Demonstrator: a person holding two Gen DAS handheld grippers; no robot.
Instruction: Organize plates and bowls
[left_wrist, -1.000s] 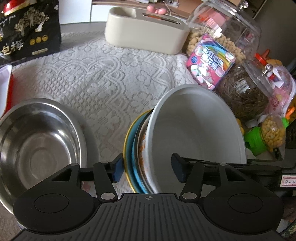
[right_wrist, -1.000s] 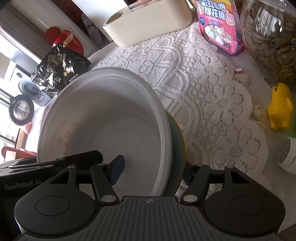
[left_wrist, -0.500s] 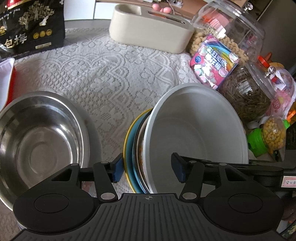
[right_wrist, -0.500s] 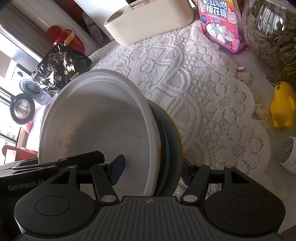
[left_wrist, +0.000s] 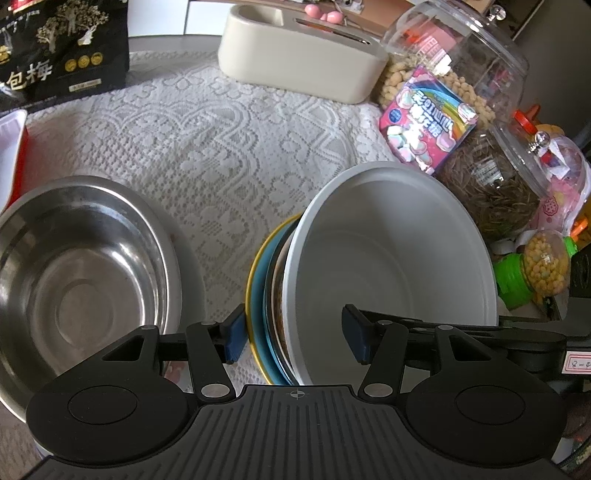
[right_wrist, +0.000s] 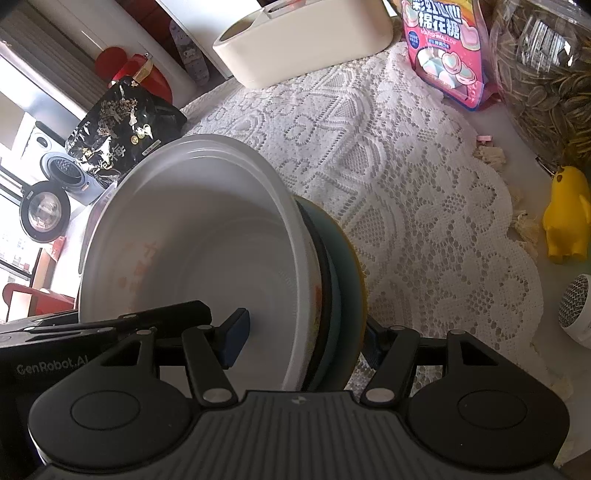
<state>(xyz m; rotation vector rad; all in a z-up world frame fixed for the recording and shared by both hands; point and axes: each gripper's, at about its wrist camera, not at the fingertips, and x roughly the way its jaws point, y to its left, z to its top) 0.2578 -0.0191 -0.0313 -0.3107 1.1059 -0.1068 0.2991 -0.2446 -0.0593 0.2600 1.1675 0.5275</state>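
Note:
A white bowl (left_wrist: 391, 258) sits tilted in a stack on a dark-rimmed dish and a blue plate with a yellow rim (left_wrist: 256, 280). My left gripper (left_wrist: 293, 334) is shut on the stack's left side, one finger inside the bowl and one outside the plate. My right gripper (right_wrist: 306, 341) is shut on the same stack (right_wrist: 207, 243) from the other side, over the blue plate (right_wrist: 347, 280). The stack is held above the lace cloth (left_wrist: 207, 147). A steel bowl (left_wrist: 74, 273) stands on the cloth to the left.
A cream box (left_wrist: 299, 59) stands at the back. A black snack bag (left_wrist: 55, 51) is at back left. A marshmallow bag (left_wrist: 428, 114) and glass jars (left_wrist: 487, 173) crowd the right side. A yellow duck toy (right_wrist: 567, 218) sits at the cloth's right edge.
The held stack has tilted a little more and shifted slightly; the plate edges under the white bowl show more. Both grippers stay shut on it.

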